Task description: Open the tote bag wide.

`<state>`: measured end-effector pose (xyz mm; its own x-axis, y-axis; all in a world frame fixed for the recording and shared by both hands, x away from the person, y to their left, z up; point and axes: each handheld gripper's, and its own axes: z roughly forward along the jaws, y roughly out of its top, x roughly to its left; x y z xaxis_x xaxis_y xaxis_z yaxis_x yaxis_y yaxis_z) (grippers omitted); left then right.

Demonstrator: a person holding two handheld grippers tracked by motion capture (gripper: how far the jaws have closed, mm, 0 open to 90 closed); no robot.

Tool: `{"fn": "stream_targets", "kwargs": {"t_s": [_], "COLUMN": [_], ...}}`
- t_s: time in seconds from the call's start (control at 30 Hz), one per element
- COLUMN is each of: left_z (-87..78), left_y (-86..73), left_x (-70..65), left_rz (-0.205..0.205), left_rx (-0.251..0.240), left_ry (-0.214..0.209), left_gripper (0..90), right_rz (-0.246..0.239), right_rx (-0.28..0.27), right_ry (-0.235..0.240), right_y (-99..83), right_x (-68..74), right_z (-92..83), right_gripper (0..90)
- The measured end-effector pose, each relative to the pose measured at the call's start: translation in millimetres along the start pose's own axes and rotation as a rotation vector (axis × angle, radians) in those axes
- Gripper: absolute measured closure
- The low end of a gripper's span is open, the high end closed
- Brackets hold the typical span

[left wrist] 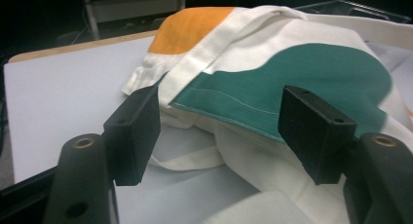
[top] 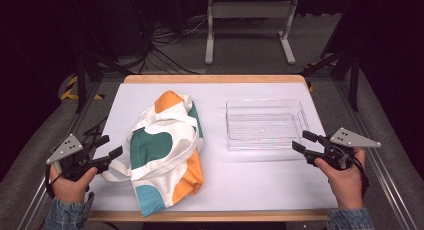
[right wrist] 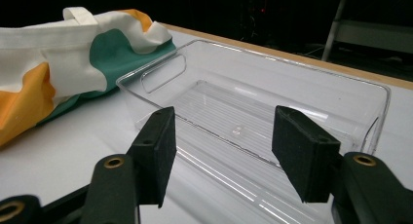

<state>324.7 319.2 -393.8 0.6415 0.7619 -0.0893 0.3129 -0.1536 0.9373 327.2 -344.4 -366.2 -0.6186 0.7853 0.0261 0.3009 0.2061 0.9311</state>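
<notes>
nothing looks done yet: the tote bag (top: 167,152) lies crumpled on the left half of the desk (top: 260,177), reaching its front edge, and the clear bin (top: 265,124) sits empty toward the back right. the left gripper (top: 111,147) hovers at the bag's left side, jaws spread, holding nothing. the right gripper (top: 301,141) waits just in front of the bin, jaws spread too. nothing else crowds the desk; the bag's loose straps (top: 167,121) may snag.

On the worktop (top: 250,182) right now: 1 bag (top: 167,152), patterned in white, green and orange, and 1 clear bin (top: 265,124). And 2 tongs, left (top: 106,149) and right (top: 303,142).
</notes>
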Motion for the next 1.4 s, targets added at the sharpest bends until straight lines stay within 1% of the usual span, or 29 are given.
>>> {"fn": "stream_targets", "kwargs": {"t_s": [0.07,0.17,0.2,0.3,0.43,0.5,0.7,0.73,0.77,0.9,0.97,1.03,1.1,1.17,1.27,1.3,1.33,1.37,1.4], "left_z": [-1.2,-0.7,0.0,-0.6,-2.0,-3.5,-6.7,-7.2,-7.2,-6.7,-6.4,-5.7,-4.4,-3.3,-2.7,-2.7,-2.7,-2.6,-2.7], "left_y": [0.2,1.0,1.0,0.9,1.1,-0.2,-0.7,-0.6,-0.2,0.5,0.7,1.0,0.9,0.5,0.2,0.2,0.2,0.1,0.2], "left_x": [-2.6,-2.9,-2.9,-1.6,-1.6,-2.9,-0.9,-0.2,-0.2,-1.1,-1.5,-0.9,-0.8,-0.5,-0.1,-0.1,0.4,0.3,0.5], "left_rz": [0.002,0.002,0.003,0.008,0.006,0.016,-0.003,-0.005,-0.009,-0.009,0.0,0.002,-0.005,-0.005,-0.013,-0.013,-0.01,-0.014,-0.011], "left_rx": [-0.013,-0.018,-0.013,-0.009,-0.006,0.0,-0.017,-0.019,-0.022,-0.023,-0.02,-0.019,-0.016,-0.015,-0.019,-0.019,-0.018,-0.02,-0.021], "left_ry": [-0.014,-0.029,-0.029,-0.02,-0.025,-0.021,-0.016,-0.015,-0.013,-0.011,-0.009,-0.009,-0.014,-0.017,-0.016,-0.016,-0.014,-0.014,-0.015], "left_gripper": [34.5,34.5,34.2,33.4,31.4,31.4,31.9,31.9,32.1,32.2,32.2,32.1,31.2,30.6,30.0,29.9,29.9,29.8,29.8], "right_rz": [0.004,0.005,-0.001,-0.01,-0.014,-0.016,-0.019,-0.022,-0.024,-0.045,-0.056,-0.072,-0.09,-0.106,-0.103,-0.103,-0.106,-0.12,-0.125], "right_rx": [0.017,0.014,0.019,0.021,0.021,0.028,0.031,0.029,0.024,0.037,0.043,0.046,0.053,0.048,0.033,0.033,0.033,0.037,0.039], "right_ry": [-0.001,0.006,0.009,0.018,0.021,0.029,0.054,0.064,0.092,0.133,0.156,0.189,0.214,0.232,0.275,0.275,0.288,0.315,0.325], "right_y": [0.9,2.5,5.5,9.0,11.4,12.1,17.6,19.8,25.2,35.8,42.0,47.8,52.4,56.6,61.4,61.4,62.9,66.8,68.3], "right_x": [2.0,4.5,8.6,12.9,15.6,18.3,23.7,25.4,30.4,40.4,46.7,53.7,59.5,64.9,72.3,72.3,75.3,82.9,85.4], "right_z": [0.8,1.5,1.4,1.1,2.3,4.7,8.5,9.6,13.5,23.0,29.3,37.2,44.6,51.0,60.7,60.7,64.1,72.2,74.8], "right_gripper": [41.9,41.7,41.0,40.0,38.3,37.6,36.6,36.4,36.1,35.8,35.3,34.2,32.0,30.8,29.9,29.9,29.6,29.1,28.9]}}
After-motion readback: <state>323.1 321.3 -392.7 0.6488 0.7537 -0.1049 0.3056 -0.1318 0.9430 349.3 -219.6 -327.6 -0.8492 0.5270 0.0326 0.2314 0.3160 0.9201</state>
